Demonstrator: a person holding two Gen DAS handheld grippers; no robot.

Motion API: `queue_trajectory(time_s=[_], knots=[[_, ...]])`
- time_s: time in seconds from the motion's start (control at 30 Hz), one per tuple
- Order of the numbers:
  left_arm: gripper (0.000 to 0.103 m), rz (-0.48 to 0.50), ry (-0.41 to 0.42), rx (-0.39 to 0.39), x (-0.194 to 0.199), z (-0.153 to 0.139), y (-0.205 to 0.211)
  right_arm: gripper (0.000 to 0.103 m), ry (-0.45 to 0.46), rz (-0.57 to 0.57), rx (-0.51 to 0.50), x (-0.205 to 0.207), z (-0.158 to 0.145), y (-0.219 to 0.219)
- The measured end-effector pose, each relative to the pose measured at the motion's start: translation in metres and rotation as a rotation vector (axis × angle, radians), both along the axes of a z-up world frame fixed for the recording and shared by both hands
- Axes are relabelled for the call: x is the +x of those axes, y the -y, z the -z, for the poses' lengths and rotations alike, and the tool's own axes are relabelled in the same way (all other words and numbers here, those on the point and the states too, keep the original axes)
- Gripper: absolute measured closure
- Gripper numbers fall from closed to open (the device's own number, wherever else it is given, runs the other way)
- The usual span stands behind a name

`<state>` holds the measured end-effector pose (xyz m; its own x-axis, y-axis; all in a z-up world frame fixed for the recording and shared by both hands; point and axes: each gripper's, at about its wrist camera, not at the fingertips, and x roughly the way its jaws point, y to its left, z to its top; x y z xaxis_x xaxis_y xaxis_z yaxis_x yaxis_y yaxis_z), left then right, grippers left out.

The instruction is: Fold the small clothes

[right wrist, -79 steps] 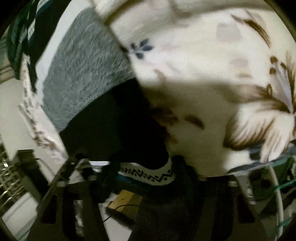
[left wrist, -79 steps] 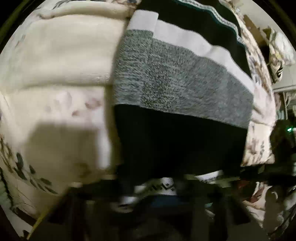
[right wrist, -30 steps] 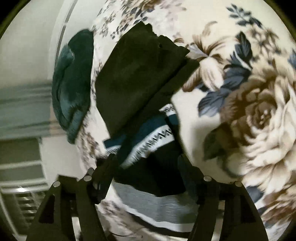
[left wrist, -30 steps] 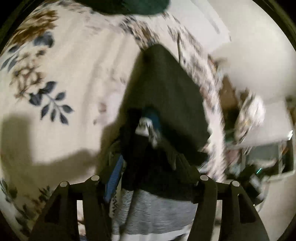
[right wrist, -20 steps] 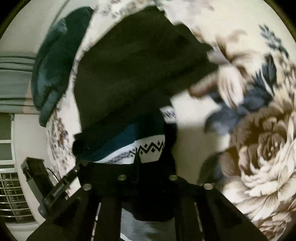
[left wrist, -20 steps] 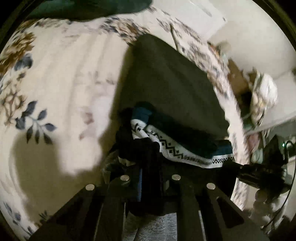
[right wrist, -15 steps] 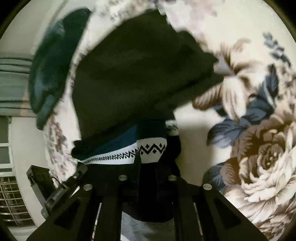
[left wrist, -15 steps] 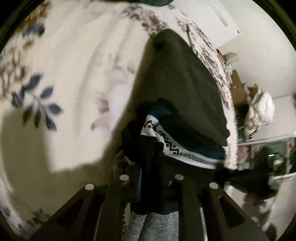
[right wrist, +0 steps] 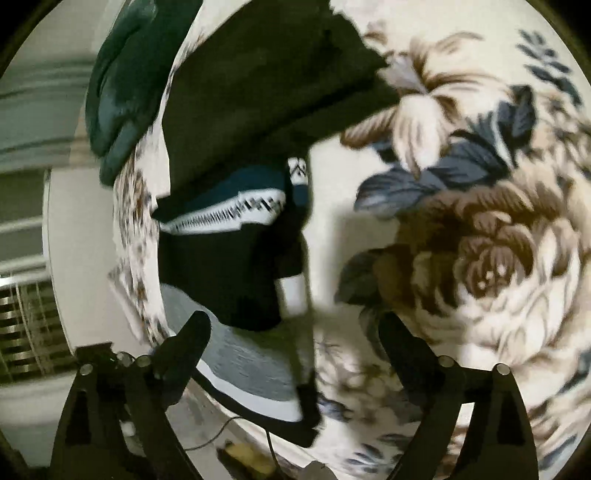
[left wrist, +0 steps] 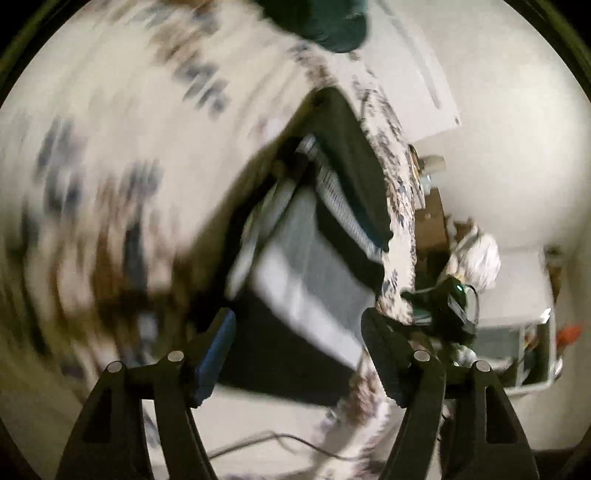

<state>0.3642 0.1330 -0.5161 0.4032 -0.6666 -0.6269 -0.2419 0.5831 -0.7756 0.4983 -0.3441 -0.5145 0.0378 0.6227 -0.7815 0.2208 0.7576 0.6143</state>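
Note:
A striped sweater (right wrist: 236, 266) with black, grey, white and teal bands lies folded on the floral blanket (right wrist: 480, 236) near the bed's edge. It also shows, blurred, in the left wrist view (left wrist: 310, 273). A folded black garment (right wrist: 266, 85) lies just beyond it, also seen in the left wrist view (left wrist: 347, 155). My left gripper (left wrist: 297, 325) is open and empty above the sweater's near end. My right gripper (right wrist: 293, 328) is open and empty over the sweater's near right corner.
A dark teal garment (right wrist: 122, 85) lies at the far edge of the bed, also in the left wrist view (left wrist: 325, 22). Past the bed's edge are a white wall (left wrist: 498, 122), clutter on the floor (left wrist: 461, 302) and a window grille (right wrist: 26, 332).
Both grippers have opened and let go of the sweater's patterned edge. The sweater now lies folded on the blanket. Both grippers have pulled back, and the left view is swinging fast.

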Motion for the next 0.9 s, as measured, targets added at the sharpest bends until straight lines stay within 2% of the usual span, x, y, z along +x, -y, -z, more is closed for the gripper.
queue_trajectory(time_s=[0.07, 0.13, 0.2, 0.33, 0.4, 0.57, 0.6, 0.63, 0.67, 0.7, 0.73, 0.83, 0.87, 0.9], knots=[[0.035, -0.043, -0.054, -0.067, -0.021, 0.023, 0.012, 0.007, -0.019, -0.022, 0.045, 0.008, 0.013, 0.001], [0.035, -0.081, -0.073, -0.097, -0.030, 0.040, 0.030, 0.003, -0.034, -0.034, 0.104, 0.021, 0.028, 0.001], [0.035, -0.109, -0.064, -0.139, -0.034, 0.056, 0.043, 0.003, -0.042, -0.052, 0.144, 0.037, 0.046, -0.004], [0.032, -0.207, -0.042, -0.164, -0.019, 0.084, 0.058, 0.000, -0.063, -0.121, 0.218, 0.066, 0.073, -0.025], [0.024, -0.274, -0.034, -0.201, -0.014, 0.090, 0.059, 0.000, -0.047, -0.147, 0.241, 0.079, 0.078, -0.037], [0.024, -0.377, -0.036, -0.192, -0.018, 0.084, 0.063, 0.001, -0.028, -0.167, 0.251, 0.097, 0.085, -0.060], [0.025, -0.397, -0.039, -0.194, -0.019, 0.082, 0.062, 0.010, -0.023, -0.171, 0.238, 0.100, 0.086, -0.066], [0.030, -0.406, -0.043, -0.190, -0.020, 0.081, 0.063, 0.037, -0.014, -0.175, 0.229, 0.099, 0.084, -0.069], [0.032, -0.415, -0.044, -0.186, -0.021, 0.079, 0.062, 0.053, -0.011, -0.185, 0.215, 0.099, 0.085, -0.072], [0.034, -0.417, -0.045, -0.188, -0.020, 0.079, 0.061, 0.064, -0.024, -0.190, 0.199, 0.098, 0.087, -0.076], [0.035, -0.409, -0.047, -0.193, -0.019, 0.077, 0.058, 0.068, -0.032, -0.183, 0.196, 0.096, 0.088, -0.075], [0.036, -0.376, -0.045, -0.222, -0.032, 0.071, 0.056, 0.070, -0.021, -0.158, 0.209, 0.088, 0.080, -0.076], [0.035, -0.355, -0.033, -0.227, -0.043, 0.065, 0.053, 0.068, -0.022, -0.155, 0.212, 0.087, 0.079, -0.075], [0.033, -0.339, -0.025, -0.222, -0.049, 0.063, 0.052, 0.063, -0.036, -0.151, 0.217, 0.086, 0.079, -0.073]])
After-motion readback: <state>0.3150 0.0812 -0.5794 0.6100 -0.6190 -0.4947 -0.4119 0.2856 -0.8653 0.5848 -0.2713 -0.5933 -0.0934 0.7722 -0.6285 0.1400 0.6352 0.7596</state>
